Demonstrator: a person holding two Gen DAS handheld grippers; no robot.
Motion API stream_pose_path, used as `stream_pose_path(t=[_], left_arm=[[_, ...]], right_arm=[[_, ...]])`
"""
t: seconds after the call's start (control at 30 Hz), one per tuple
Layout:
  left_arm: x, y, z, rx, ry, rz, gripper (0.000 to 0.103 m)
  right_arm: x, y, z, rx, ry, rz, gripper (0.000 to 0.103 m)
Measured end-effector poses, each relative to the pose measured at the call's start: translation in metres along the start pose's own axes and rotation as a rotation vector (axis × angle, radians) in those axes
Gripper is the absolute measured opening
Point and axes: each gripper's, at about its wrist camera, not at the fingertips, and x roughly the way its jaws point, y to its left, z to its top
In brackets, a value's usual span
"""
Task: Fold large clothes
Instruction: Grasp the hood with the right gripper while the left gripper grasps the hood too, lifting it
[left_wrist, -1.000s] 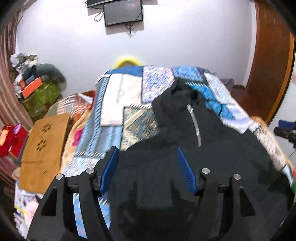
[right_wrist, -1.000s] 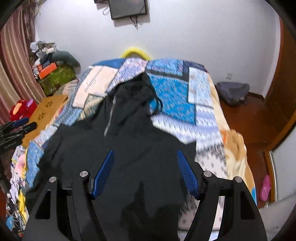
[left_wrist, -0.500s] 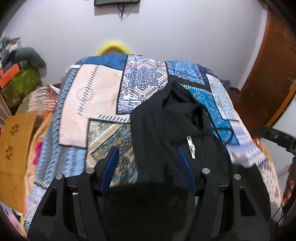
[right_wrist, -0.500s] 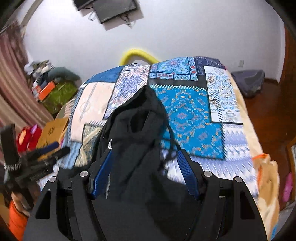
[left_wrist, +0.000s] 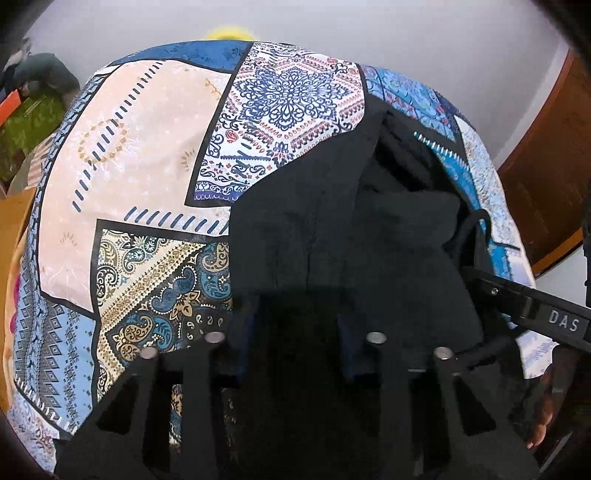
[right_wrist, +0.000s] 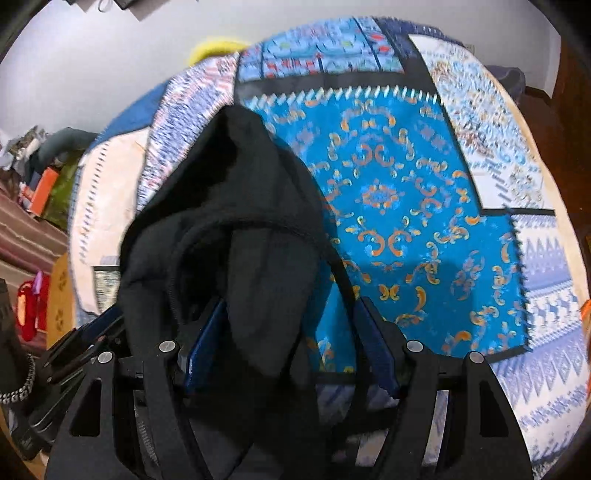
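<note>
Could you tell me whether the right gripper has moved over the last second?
Yes. The right gripper has advanced up the patchwork bedspread toward the black hoodie's hood.

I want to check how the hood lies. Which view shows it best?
The right wrist view: the hood lies open, rim and peak visible against the quilt. The left wrist view shows it dark and bunched.

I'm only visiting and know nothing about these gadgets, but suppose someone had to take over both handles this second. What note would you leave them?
Left gripper: open, fingers spread over the black hoodie, gripping nothing.
Right gripper: open, hood fabric lying loosely between its fingers, not clamped.
The hoodie lies bunched on the patchwork bedspread, hood toward the wall.
Done: garment is on the bed, both grippers at its hood end.
Left: no neat fold shows yet; flatten it, then fold.
</note>
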Motion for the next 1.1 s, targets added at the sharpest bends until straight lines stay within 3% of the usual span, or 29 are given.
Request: stream_pose_path(t=[0.03, 0.13, 0.17, 0.3, 0.43, 0.67, 0.77, 0.93, 1.1], left_arm=[[-0.001, -0.001, -0.001, 0.006, -0.008, 0.008, 0.021], [-0.009, -0.005, -0.006, 0.045, -0.024, 0.029, 0.011], [-0.015, -0.007, -0.007, 0.063, -0.031, 0.041, 0.011], [-0.051, -0.009, -0.011, 0.077, -0.066, 0.017, 0.009], [-0.111, -0.014, -0.024, 0.113, -0.124, -0.033, 0.009], [-0.201, -0.024, -0.101, 0.212, -0.169, -0.076, 0.008], [-0.217, -0.024, -0.146, 0.241, -0.154, -0.063, 0.008], [-0.209, -0.02, -0.216, 0.255, -0.064, -0.032, 0.009], [-0.2, -0.011, -0.262, 0.25, 0.027, 0.02, 0.01]], right_arm=[[0.002, -0.001, -0.003, -0.009, -0.008, -0.01, 0.053], [-0.004, 0.004, -0.009, -0.054, 0.005, -0.003, 0.022], [-0.01, 0.008, -0.012, -0.075, -0.002, -0.009, 0.019], [-0.051, 0.026, -0.029, -0.175, -0.076, -0.055, 0.016], [-0.105, 0.028, -0.047, -0.191, -0.125, 0.024, 0.014], [-0.173, 0.055, -0.116, -0.341, -0.197, 0.06, 0.013], [-0.182, 0.054, -0.153, -0.348, -0.174, 0.093, 0.013], [-0.174, 0.043, -0.207, -0.352, -0.114, 0.07, 0.019], [-0.158, 0.022, -0.244, -0.281, 0.012, 0.022, 0.02]])
